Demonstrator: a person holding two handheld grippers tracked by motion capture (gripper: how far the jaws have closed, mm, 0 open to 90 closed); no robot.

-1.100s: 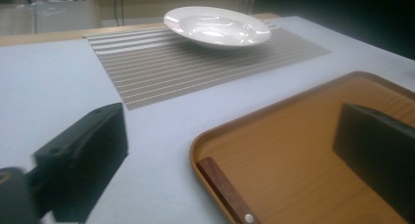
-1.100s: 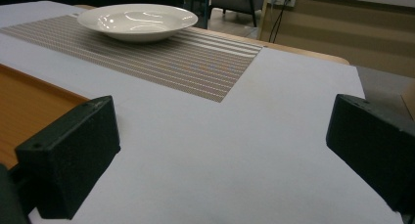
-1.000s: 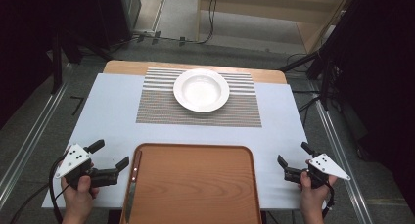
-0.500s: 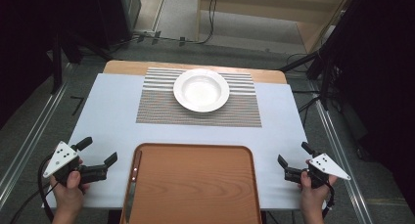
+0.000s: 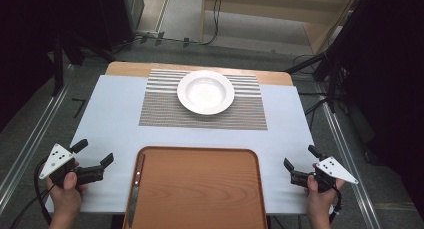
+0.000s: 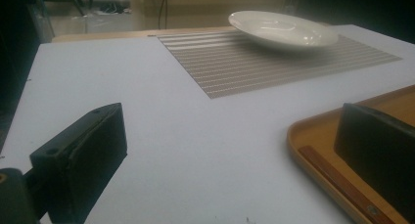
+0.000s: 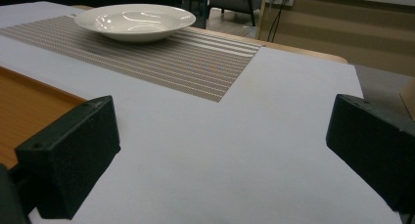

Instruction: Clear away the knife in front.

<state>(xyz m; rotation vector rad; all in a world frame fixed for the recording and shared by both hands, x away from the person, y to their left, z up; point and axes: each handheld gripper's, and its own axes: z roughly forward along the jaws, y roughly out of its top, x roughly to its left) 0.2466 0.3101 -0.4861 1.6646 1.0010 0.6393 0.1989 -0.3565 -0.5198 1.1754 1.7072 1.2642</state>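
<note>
Both tools, left and right, rest wide open and empty on the tabletop; the rigid, likely fragile white bowl looks best gripped at its rim.

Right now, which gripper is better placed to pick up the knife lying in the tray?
Left. The left gripper, jaws open, sits beside the tray's left edge, where the knife lies. The right gripper is across the tray.
</note>
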